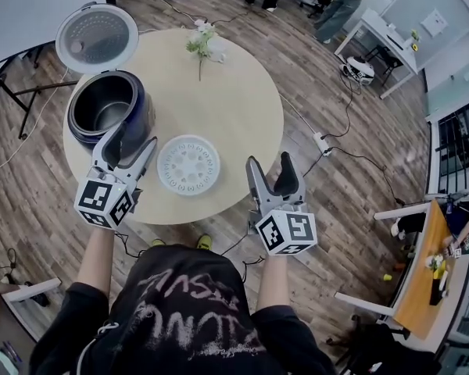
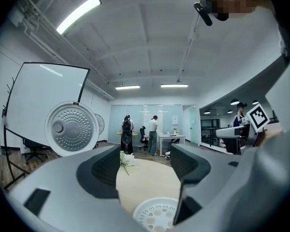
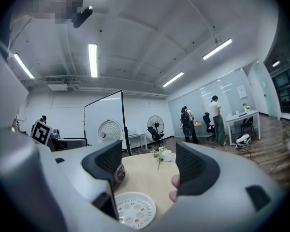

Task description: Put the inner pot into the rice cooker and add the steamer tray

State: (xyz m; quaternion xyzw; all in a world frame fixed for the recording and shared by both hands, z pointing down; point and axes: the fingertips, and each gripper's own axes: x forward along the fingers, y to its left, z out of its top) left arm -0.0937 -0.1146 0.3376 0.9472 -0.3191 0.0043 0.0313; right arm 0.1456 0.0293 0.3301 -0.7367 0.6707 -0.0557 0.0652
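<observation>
Head view: on a round pale wooden table (image 1: pixel 234 108), a dark blue rice cooker (image 1: pixel 144 104) stands with its perforated lid (image 1: pixel 98 37) raised and the dark metal inner pot (image 1: pixel 105 108) inside. A white perforated steamer tray (image 1: pixel 188 164) lies flat between the left gripper (image 1: pixel 131 141) and right gripper (image 1: pixel 270 166).

Left gripper view: the jaws of the left gripper (image 2: pixel 145 170) are spread and empty, with the steamer tray (image 2: pixel 155 215) low ahead.

Right gripper view: the jaws of the right gripper (image 3: pixel 149 166) are spread and empty. The steamer tray (image 3: pixel 134 210) is below left and a white flower sprig (image 3: pixel 160 154) beyond.
</observation>
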